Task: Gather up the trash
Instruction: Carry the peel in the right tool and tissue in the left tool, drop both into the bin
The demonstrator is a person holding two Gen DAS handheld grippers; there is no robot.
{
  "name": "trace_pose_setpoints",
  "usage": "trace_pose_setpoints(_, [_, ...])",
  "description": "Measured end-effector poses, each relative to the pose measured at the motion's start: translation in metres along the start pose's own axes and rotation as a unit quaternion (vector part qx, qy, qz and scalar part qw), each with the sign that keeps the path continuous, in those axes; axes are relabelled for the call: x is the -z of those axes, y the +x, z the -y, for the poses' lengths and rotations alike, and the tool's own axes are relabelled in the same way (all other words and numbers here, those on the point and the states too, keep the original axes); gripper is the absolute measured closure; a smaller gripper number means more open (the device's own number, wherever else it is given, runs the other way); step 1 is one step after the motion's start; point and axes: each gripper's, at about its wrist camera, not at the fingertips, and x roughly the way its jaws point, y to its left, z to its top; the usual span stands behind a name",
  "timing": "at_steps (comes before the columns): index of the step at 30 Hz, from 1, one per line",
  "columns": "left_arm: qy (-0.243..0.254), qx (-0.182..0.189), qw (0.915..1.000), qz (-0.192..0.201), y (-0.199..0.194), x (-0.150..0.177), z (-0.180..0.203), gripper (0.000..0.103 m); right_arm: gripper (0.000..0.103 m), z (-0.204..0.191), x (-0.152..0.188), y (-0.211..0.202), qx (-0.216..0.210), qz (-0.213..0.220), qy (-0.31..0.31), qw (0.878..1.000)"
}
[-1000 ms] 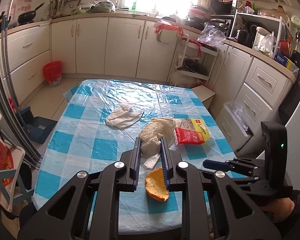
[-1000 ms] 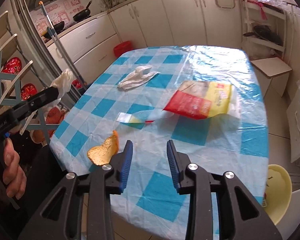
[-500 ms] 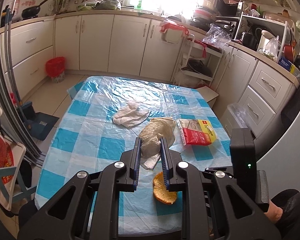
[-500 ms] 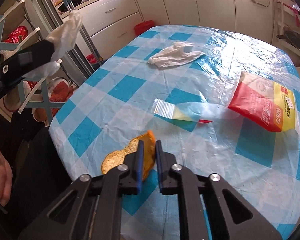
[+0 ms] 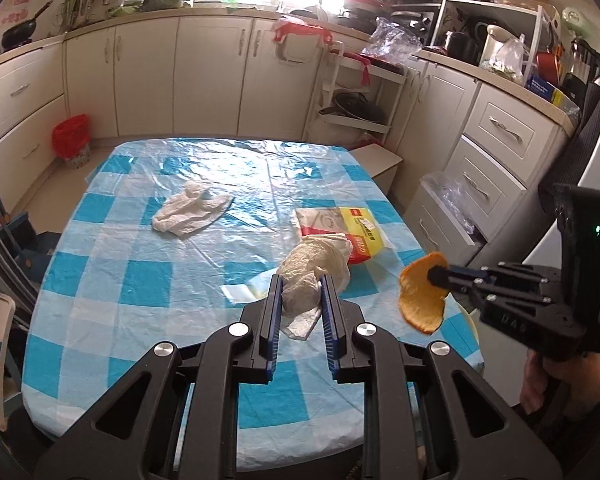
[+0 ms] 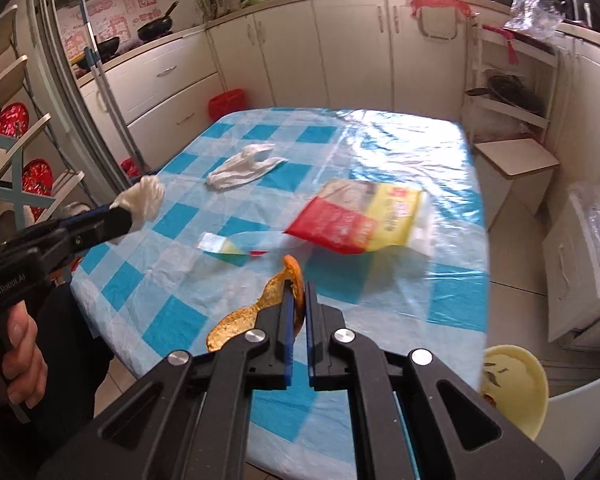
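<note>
Orange peel [image 6: 284, 292], thin and curled, is pinched only at its edge by the right hand-held gripper [image 6: 298, 300], jaws nearly together, lifted clear of the tabletop [image 6: 452, 280]; I judge it could tear or slip out and fall. The left hand-held gripper [image 5: 299, 300], jaws narrow, clamps a crumpled bag [image 5: 312, 272] above the tabletop's near edge, loose enough to snag.

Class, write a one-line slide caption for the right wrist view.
Right gripper lifts an orange peel above the checked table; left gripper holds a crumpled plastic bag.
</note>
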Motion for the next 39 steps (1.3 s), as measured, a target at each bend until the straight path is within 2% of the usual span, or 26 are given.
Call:
trace_pose_setpoints(4, [0.026,0.032,0.9991,-0.009,0.012,0.0,0.037,0.085,0.097,0.052,0.002,-0.029,0.064,-0.002,0.02,0.998])
trace_pose_setpoints(8, [0.054,0.063,0.9964,-0.019,0.027,0.002,0.081,0.085,0.097,0.109,0.017,-0.042,0.113,-0.034,0.05,0.992])
trace_pose_setpoints(12, [0.077,0.086,0.9927,-0.034,0.045,0.005,0.121,0.085,0.097,0.159,0.051,-0.032,0.13,-0.066,0.121,0.982])
trace_pose_setpoints(15, [0.093,0.098,0.9897,-0.047,0.059,0.009,0.148,0.085,0.096,0.182,0.067,-0.013,0.136,-0.11,0.157,0.972])
trace_pose_setpoints(16, [0.097,0.102,0.9886,-0.052,0.064,0.012,0.156,0.085,0.093,0.187,0.069,-0.009,0.14,-0.122,0.166,0.969])
trace_pose_setpoints(17, [0.101,0.107,0.9875,-0.057,0.07,0.014,0.166,0.085,0.078,0.192,0.071,-0.006,0.144,-0.127,0.176,0.965])
trace_pose_setpoints(18, [0.104,0.11,0.9865,-0.061,0.075,0.016,0.172,0.085,0.07,0.195,0.073,-0.008,0.15,-0.126,0.185,0.963])
trace_pose_setpoints(19, [0.108,0.113,0.9854,-0.067,0.08,0.018,0.18,0.085,0.067,0.198,0.071,-0.013,0.155,-0.115,0.193,0.962])
trace_pose_setpoints(22, [0.116,0.122,0.9823,-0.083,0.097,0.024,0.199,0.085,0.065,0.206,0.066,-0.028,0.157,-0.079,0.224,0.959])
trace_pose_setpoints(29, [0.129,0.127,0.9752,-0.128,0.15,0.037,0.248,0.084,0.05,0.217,0.053,-0.071,0.186,0.038,0.262,0.946])
trace_pose_setpoints(30, [0.129,0.125,0.9746,-0.133,0.157,0.039,0.253,0.081,0.05,0.219,0.051,-0.073,0.187,0.044,0.262,0.946])
trace_pose_setpoints(32, [0.133,0.122,0.9716,-0.153,0.171,0.043,0.262,0.065,0.049,0.221,0.051,-0.077,0.185,0.055,0.266,0.944])
trace_pose_setpoints(35, [0.137,0.11,0.9722,-0.155,0.174,0.047,0.268,0.05,0.048,0.229,0.049,-0.077,0.187,0.057,0.271,0.942])
trace_pose_setpoints(39, [0.143,0.105,0.9746,-0.136,0.16,0.044,0.265,0.041,0.043,0.228,0.047,-0.08,0.192,0.063,0.273,0.941])
